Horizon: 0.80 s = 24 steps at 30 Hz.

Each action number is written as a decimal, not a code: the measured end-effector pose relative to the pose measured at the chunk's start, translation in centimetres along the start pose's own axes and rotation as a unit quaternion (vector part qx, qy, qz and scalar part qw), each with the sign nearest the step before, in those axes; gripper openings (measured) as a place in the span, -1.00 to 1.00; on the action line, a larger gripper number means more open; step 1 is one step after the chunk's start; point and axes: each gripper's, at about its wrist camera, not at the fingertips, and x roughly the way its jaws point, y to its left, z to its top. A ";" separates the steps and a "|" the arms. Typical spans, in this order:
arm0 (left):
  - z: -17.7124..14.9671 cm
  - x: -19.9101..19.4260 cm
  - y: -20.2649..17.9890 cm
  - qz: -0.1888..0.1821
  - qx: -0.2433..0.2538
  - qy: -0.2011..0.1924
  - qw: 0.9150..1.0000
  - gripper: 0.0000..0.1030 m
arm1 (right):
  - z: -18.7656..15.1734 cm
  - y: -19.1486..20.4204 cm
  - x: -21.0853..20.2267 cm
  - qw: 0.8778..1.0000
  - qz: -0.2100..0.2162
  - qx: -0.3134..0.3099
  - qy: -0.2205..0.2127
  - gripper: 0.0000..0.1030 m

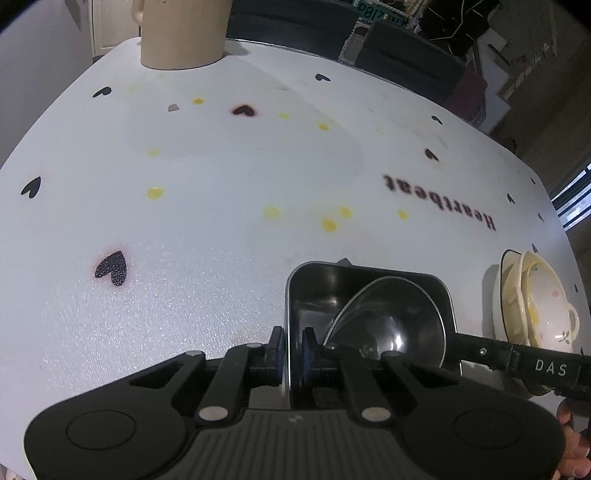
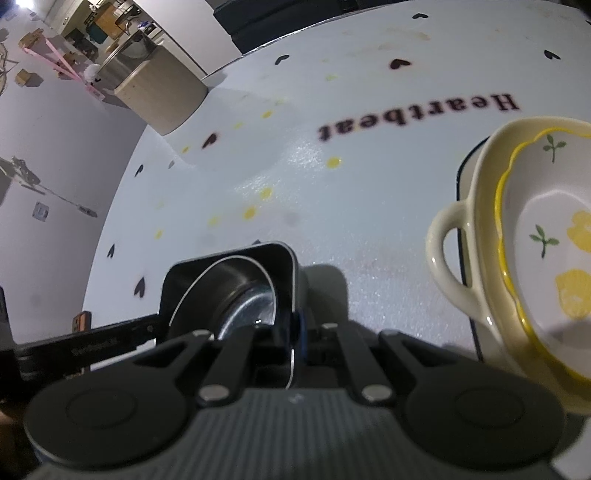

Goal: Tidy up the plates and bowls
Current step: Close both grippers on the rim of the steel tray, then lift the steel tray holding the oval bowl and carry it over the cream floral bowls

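Observation:
A square metal container [image 1: 317,291] sits on the white tablecloth with a round metal bowl [image 1: 391,325] leaning tilted inside it. My left gripper [image 1: 293,339] is shut on the container's left wall, one pad inside and one outside. In the right wrist view my right gripper [image 2: 293,328] is shut on the opposite wall of the same container [image 2: 284,266], and the round bowl [image 2: 243,295] shows inside. To the right stands a stack: a flower-patterned bowl [image 2: 546,221] in a cream handled dish [image 2: 476,206] on a dark-rimmed plate [image 2: 461,173]. The same stack [image 1: 546,306] shows in the left wrist view.
A tan cylindrical canister [image 1: 184,33] stands at the table's far edge. Dark chairs [image 1: 406,55] are beyond that edge. The tablecloth [image 1: 221,221] carries black hearts, yellow spots and the word "Heartbeat". A hand [image 1: 572,443] shows at the lower right.

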 end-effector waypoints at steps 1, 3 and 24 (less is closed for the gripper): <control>0.0 0.0 0.0 0.000 0.000 0.000 1.000 -0.81 | 0.0 0.0 0.0 1.000 0.000 -0.001 0.000 -0.87; 0.0 0.0 0.0 0.002 0.005 0.000 1.000 -0.81 | 0.0 0.1 0.1 1.000 0.000 -0.005 0.000 -0.87; 1.7 -3.6 -0.9 -0.028 -0.025 -0.069 0.997 -0.94 | 1.7 0.6 -2.5 0.998 0.013 -0.040 -0.048 -0.88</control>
